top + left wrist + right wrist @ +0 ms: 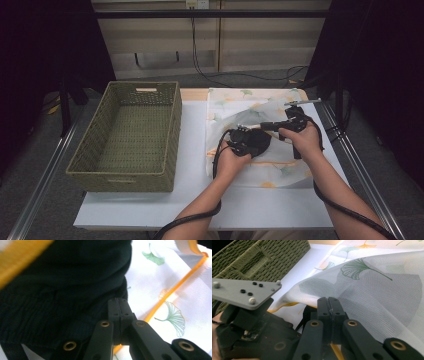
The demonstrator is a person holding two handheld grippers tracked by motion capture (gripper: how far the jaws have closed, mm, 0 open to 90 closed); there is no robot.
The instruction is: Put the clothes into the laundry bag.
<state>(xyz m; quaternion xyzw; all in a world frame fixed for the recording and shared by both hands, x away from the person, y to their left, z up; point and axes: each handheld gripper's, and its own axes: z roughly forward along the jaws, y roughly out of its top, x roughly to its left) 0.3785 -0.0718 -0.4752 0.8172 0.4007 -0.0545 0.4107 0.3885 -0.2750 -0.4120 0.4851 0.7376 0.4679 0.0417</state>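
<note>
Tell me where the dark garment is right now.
In the high view the dark garment sits right of the woven basket, on the white leaf-print mesh cloth, just ahead of the left gripper.

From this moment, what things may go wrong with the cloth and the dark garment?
1. The right claw pinches a thin mesh cloth at its orange-trimmed edge; a hard pull may slip it free or snag the mesh.
2. The left claw is shut beside the black garment; whether it grips any fabric is unclear, so the garment may drop.
3. Both claws sit close together, so their cables may catch the cloth.
</note>
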